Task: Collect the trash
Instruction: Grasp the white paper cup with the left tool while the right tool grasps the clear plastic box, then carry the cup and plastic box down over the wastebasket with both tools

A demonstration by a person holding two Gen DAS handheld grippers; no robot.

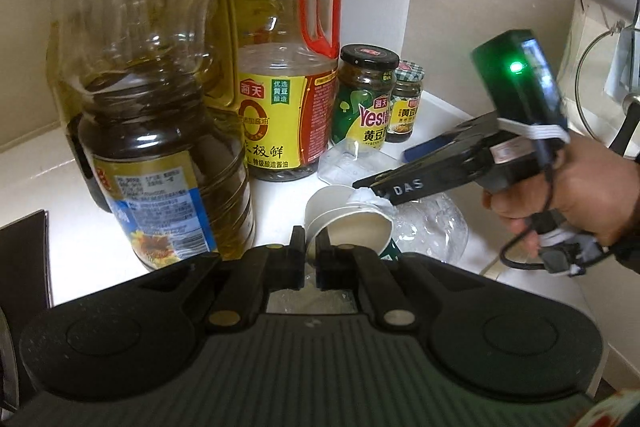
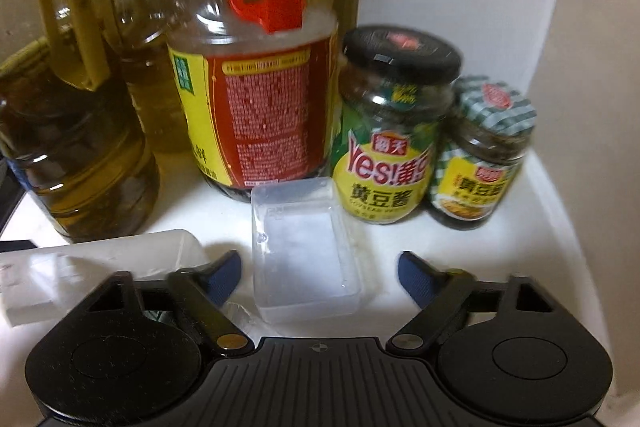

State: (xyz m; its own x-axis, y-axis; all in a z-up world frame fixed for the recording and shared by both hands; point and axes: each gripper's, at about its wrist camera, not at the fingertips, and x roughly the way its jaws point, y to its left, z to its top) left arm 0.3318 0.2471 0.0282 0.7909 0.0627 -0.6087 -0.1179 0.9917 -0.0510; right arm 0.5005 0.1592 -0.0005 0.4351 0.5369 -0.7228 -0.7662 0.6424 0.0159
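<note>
The left gripper (image 1: 308,251) pinches the thin rim of a white paper cup (image 1: 348,223) lying on the smooth white counter (image 2: 500,247). The right gripper (image 2: 320,275) stands half open around a clear rectangular plastic box (image 2: 304,247), without touching it.

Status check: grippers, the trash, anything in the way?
Left gripper shut on paper cup rim. Right gripper open, clear box between its fingers, untouched. Jars and soy sauce bottle stand right behind box.
</note>
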